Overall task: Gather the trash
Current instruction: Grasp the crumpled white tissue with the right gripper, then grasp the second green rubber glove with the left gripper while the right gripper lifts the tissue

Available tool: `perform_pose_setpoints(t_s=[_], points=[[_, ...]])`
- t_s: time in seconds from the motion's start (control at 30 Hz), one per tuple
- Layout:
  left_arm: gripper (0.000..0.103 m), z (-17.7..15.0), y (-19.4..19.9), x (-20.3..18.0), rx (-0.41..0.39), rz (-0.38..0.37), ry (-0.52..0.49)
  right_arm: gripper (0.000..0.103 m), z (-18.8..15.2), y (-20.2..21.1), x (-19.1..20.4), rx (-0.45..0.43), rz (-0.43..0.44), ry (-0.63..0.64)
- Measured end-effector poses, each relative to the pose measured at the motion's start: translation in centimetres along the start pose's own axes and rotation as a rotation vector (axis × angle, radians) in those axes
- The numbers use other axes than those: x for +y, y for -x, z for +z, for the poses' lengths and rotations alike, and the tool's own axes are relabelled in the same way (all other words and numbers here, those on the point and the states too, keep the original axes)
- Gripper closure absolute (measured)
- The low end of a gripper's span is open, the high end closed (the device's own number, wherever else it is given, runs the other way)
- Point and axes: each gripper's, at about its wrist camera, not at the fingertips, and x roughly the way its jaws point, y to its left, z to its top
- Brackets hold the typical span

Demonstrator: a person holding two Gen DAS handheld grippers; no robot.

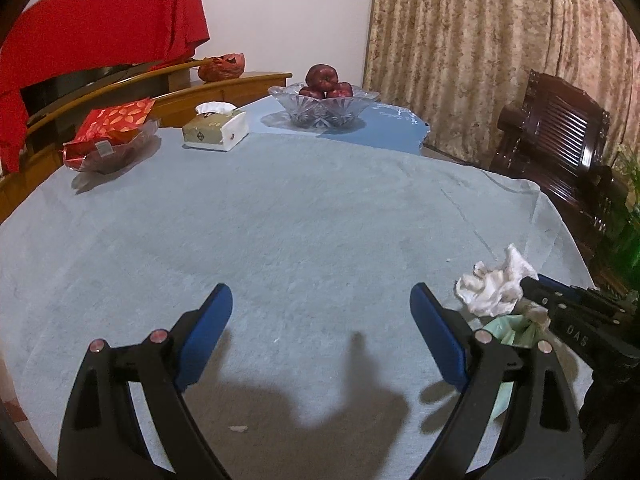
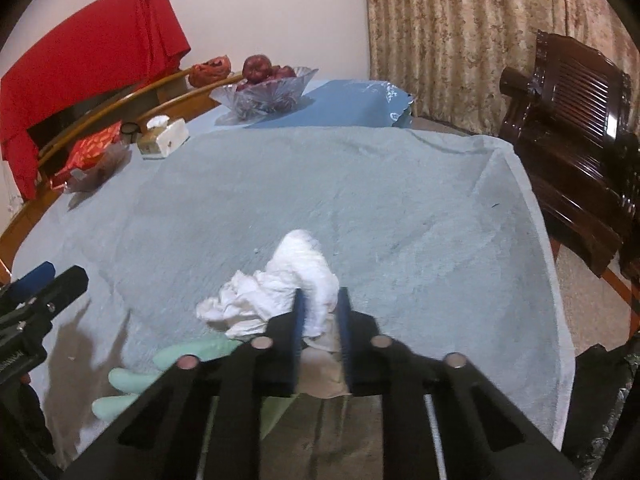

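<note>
A crumpled white tissue (image 2: 288, 280) is pinched between the blue pads of my right gripper (image 2: 322, 300), just above the light blue table cover (image 2: 360, 200). It also shows in the left wrist view (image 1: 494, 284), held by the right gripper (image 1: 532, 284) at the right edge. A pale green piece of trash (image 2: 176, 360) lies on the cover under and left of the tissue; it shows in the left wrist view (image 1: 512, 330) too. My left gripper (image 1: 320, 308) is open and empty over the cover, left of the tissue.
A glass bowl of red apples (image 1: 322, 100) stands at the far side. A tissue box (image 1: 214, 130) and a dish with red snack packets (image 1: 112, 136) are at the far left. A dark wooden chair (image 2: 576, 152) stands to the right. A small white scrap (image 1: 238, 428) lies near me.
</note>
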Motion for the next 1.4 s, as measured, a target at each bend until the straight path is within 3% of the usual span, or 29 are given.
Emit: perform_pose_setpoints(t_s=[0.03, 0.43, 1.07, 1.13, 1.23, 1.3, 1.4], points=[[0.015, 0.0, 0.0, -0.2, 0.001, -0.003, -0.003, 0.095, 0.0, 0.3, -0.2, -0.006, 0.003, -0.006], [0.015, -0.6, 1.6, -4.2, 0.007, -0.077, -0.037, 0.095, 0.6, 4.6, -2.9, -0.082, 0.045, -0.075], [0.015, -3.8, -1.0, -10.1, 0.125, -0.216, -0.128, 0.095, -3.5, 5.5, -6.3, 0.008, -0.031, -0.109], [0.021, -3.9, -1.4, -10.6, 0.148, -0.239, -0.137, 0.095, -3.6, 5.5, -6.5, 0.011, -0.031, -0.109], [0.038, -4.2, -2.1, -11.3, 0.19, -0.267, -0.15, 0.095, -3.7, 5.5, -6.6, 0.011, -0.027, -0.111], [0.06, -4.2, -2.3, -11.5, 0.207, -0.285, -0.153, 0.095, -3.7, 5.7, -6.5, 0.009, -0.023, -0.11], [0.079, -4.3, -2.0, -11.6, 0.21, -0.303, -0.14, 0.095, -3.8, 6.1, -6.4, 0.004, -0.012, -0.112]])
